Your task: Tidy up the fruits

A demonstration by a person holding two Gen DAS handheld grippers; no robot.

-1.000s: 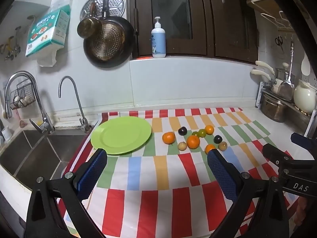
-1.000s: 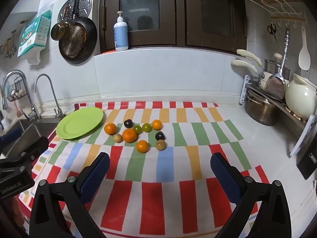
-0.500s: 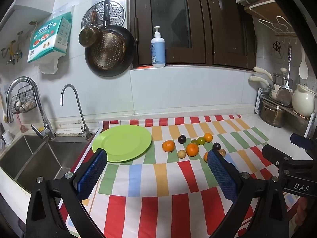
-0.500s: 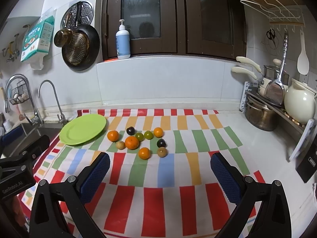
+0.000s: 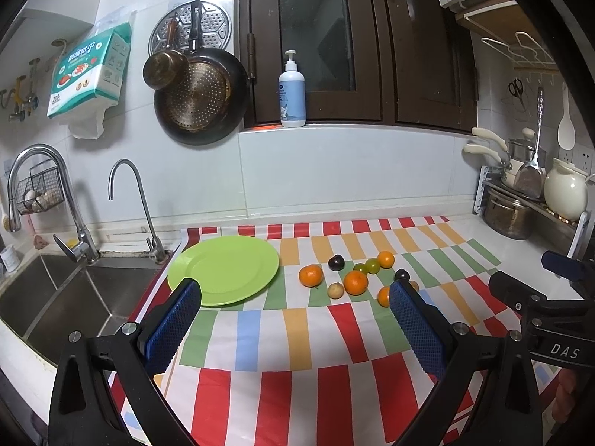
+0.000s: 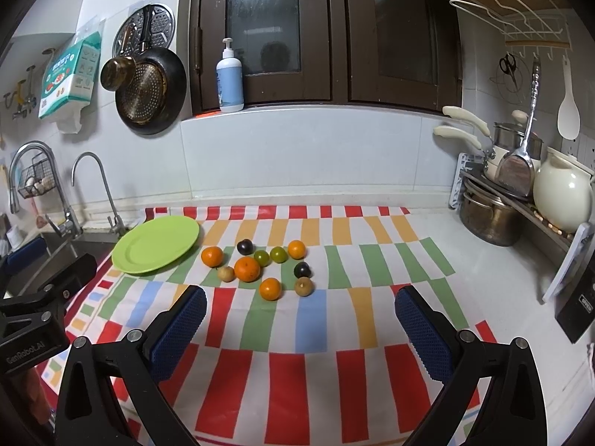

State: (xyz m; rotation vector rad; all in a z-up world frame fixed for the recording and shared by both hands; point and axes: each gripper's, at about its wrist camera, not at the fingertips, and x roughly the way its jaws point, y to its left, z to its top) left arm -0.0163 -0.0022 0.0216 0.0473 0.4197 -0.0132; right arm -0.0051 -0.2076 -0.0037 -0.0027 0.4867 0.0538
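A green plate (image 5: 227,269) (image 6: 158,243) lies empty on the striped cloth (image 5: 297,334) (image 6: 297,334), left of a cluster of small fruits. The cluster holds several oranges (image 5: 355,282) (image 6: 247,268), two dark plums (image 5: 336,262) (image 6: 245,247), two green fruits (image 6: 278,254) and two tan ones (image 6: 304,286). My left gripper (image 5: 293,319) is open and empty, held back from the plate and fruits. My right gripper (image 6: 299,319) is open and empty, short of the fruits. Each gripper shows at the edge of the other's view.
A double sink (image 5: 48,297) with two taps (image 5: 128,200) lies left of the cloth. A dish rack with pots (image 6: 491,215) and a white jug (image 6: 561,195) stands at the right. A soap bottle (image 6: 230,78) stands on the window sill. Pans hang on the wall.
Both grippers have pulled back and tilted up a little, so the plate and fruits sit lower and smaller in view. Nothing on the cloth has moved.
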